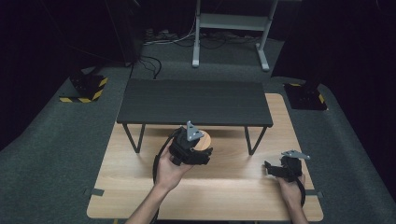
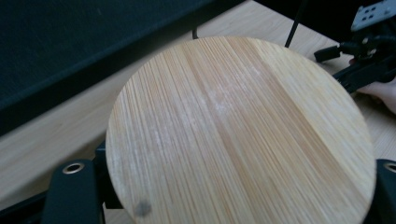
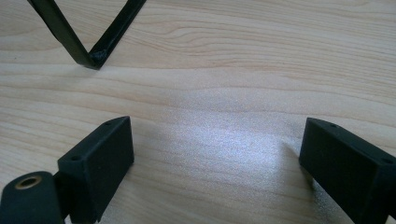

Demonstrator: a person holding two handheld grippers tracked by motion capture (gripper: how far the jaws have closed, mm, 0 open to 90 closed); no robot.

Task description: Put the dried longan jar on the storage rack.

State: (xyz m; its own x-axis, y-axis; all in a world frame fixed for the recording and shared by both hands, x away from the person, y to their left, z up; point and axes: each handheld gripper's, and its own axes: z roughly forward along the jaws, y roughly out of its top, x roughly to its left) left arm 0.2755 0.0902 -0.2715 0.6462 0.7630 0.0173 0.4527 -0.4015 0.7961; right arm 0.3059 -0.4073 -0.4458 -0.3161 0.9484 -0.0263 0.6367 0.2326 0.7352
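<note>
Left claw (image 1: 198,151) grasps round wooden disc (image 2: 238,135) by its edges, jaws at either side of rim, disc face flat across between them, lifted above worktop (image 1: 140,186). Black shelf (image 1: 194,101) just beyond and above left claw. Right claw (image 3: 215,158) released, jaws wide apart, nothing between, low over bare worktop; shelf leg (image 3: 86,44) ahead of it. Judgement: disc stiff, light, smooth grain, likely slippery at rim; best held across widest part, kept level.
</note>
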